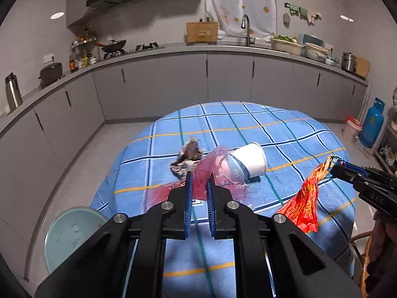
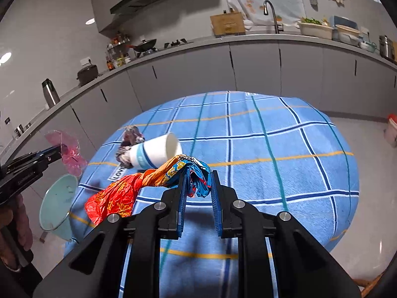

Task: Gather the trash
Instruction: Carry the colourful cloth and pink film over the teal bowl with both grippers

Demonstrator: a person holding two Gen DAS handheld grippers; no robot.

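Left hand-held gripper (image 1: 200, 177): jaws closed tight on a crumpled pink plastic film (image 1: 211, 171), which is lifted off the cloth. Right hand-held gripper (image 2: 198, 175): jaws narrow, pinching the blue end of an orange-red snack wrapper (image 2: 119, 196) that hangs toward 8 o'clock in its own view. Worktop (image 2: 285, 144): round, under a blue checked cloth. On it, at 11 o'clock from the right gripper, a white paper cup (image 2: 155, 152) lies on its side; a dark crumpled wrapper (image 2: 130, 137) touches its base. Pale green bin (image 2: 58, 198): beside the worktop at 9 o'clock.
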